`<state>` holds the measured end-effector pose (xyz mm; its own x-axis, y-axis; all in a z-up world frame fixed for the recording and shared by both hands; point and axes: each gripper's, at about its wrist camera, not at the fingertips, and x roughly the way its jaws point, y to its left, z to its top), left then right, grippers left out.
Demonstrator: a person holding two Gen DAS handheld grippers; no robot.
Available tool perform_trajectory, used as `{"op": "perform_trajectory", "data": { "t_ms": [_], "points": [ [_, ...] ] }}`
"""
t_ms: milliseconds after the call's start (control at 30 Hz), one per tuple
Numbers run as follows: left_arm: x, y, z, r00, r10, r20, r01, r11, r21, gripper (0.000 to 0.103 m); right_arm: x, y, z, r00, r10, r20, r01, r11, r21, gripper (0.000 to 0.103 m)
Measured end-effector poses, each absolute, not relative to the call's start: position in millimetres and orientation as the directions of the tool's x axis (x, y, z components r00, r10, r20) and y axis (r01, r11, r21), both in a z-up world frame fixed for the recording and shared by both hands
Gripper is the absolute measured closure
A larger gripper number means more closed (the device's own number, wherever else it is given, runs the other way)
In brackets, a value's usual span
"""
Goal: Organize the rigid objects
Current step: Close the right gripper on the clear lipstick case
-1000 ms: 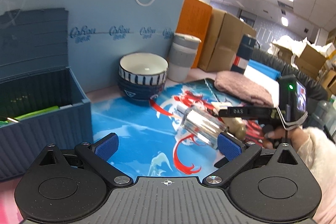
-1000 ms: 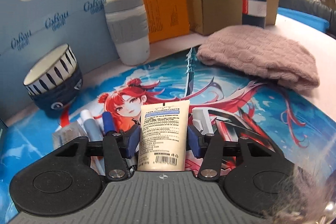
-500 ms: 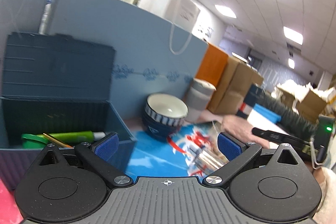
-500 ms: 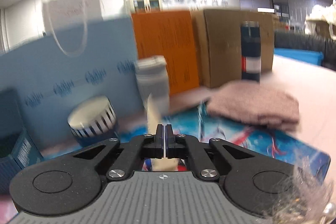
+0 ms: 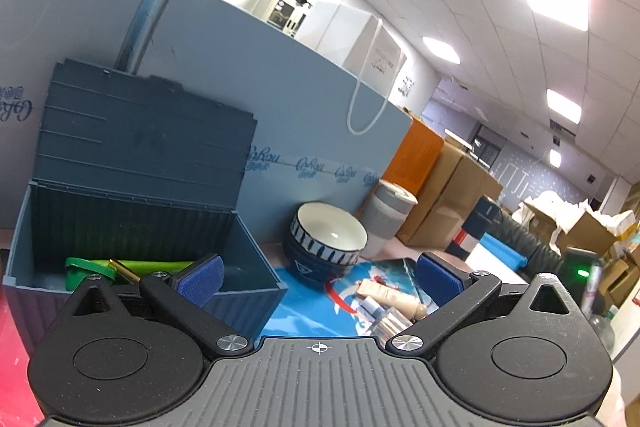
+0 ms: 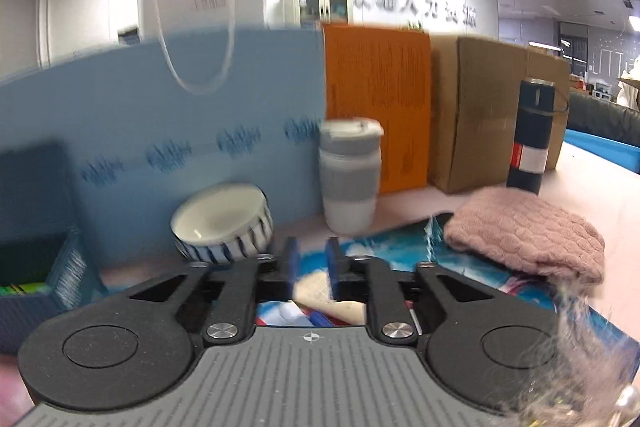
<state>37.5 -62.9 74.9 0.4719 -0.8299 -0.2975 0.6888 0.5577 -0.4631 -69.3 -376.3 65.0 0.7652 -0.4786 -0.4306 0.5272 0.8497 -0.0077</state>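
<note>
cream tube (image 5: 394, 297): lying on the printed mat (image 5: 304, 311), beside the striped bowl (image 5: 326, 247)
left tongs (image 5: 320, 277): wide, empty
right tongs (image 6: 311, 261): narrow gap, opening, nothing gripped
storage box (image 5: 244, 267): lid up, green items inside

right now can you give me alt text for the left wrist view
An open left gripper holds nothing, hovering beside an open blue storage box containing a green tube. Behind sit a striped bowl and grey cup; cosmetic tubes lie on the printed mat.

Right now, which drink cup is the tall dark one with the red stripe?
The dark flask beside the cardboard box; the grey-banded cup is pale and shorter.
</note>
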Motion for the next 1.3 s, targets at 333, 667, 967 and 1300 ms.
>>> {"op": "perform_trajectory", "data": {
  "t_ms": [333,667,967,1300],
  "points": [
    [35.9,-72.7,68.4,0.445,-0.833,-0.327,0.702,0.552,-0.450,0.000,-70.0,-425.8,30.9,0.692,-0.328,-0.643,0.469,0.882,0.055,0.039],
    [33.4,-77.7,65.9,0.434,-0.833,-0.343,0.713,0.550,-0.435,0.000,-55.4,-415.3,8.3,0.689,-0.169,-0.705,0.347,0.930,0.117,0.028],
    [44.5,-48.1,75.7,0.493,-0.821,-0.288,0.665,0.570,-0.483,0.000,-29.6,-397.2,-12.6,0.624,-0.249,-0.741,0.369,0.929,-0.001,0.063],
    [74.0,5.4,78.0,0.653,-0.697,-0.296,0.515,0.695,-0.502,0.000,-41.6,-346.3,46.9,0.781,-0.228,-0.582,0.313,0.948,0.048,0.067]
  ]
}}
